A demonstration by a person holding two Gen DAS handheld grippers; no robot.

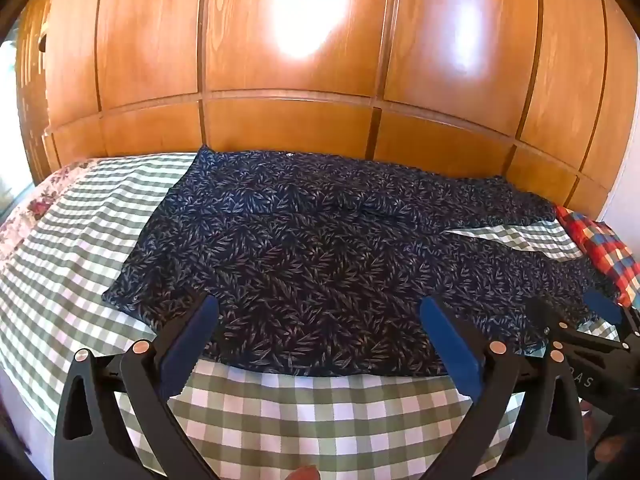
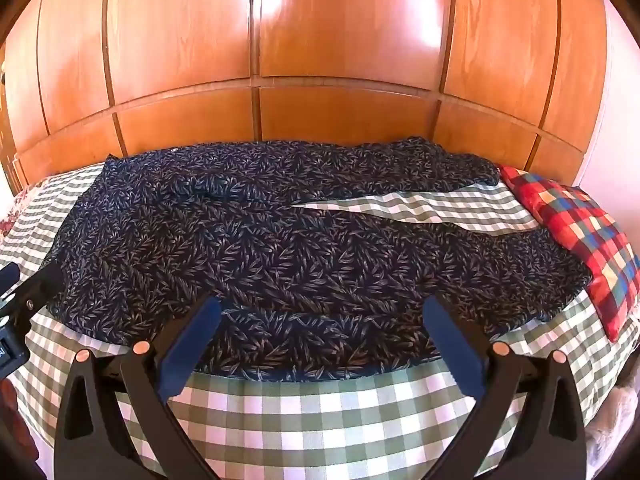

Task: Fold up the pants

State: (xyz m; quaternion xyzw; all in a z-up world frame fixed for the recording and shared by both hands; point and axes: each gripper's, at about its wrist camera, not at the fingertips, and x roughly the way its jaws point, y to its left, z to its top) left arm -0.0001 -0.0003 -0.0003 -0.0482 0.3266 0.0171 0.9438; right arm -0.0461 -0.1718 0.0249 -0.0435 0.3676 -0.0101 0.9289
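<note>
Pants (image 2: pixel 248 256) spread flat across bed (image 2: pixel 320 408), near front edge. Thin, limp, light; likely drapes and slides. Best pinched at hem or waistband corners. Left gripper (image 1: pixel 318 344) and right gripper (image 2: pixel 320 344) wide open, empty.

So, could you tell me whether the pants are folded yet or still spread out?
Spread out. The pants lie flat across the checked bedsheet, both legs apart with sheet showing between them; no fold yet.

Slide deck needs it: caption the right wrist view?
Open right gripper hovers above dark leaf-print pants spread on green-checked bedsheet.
</note>
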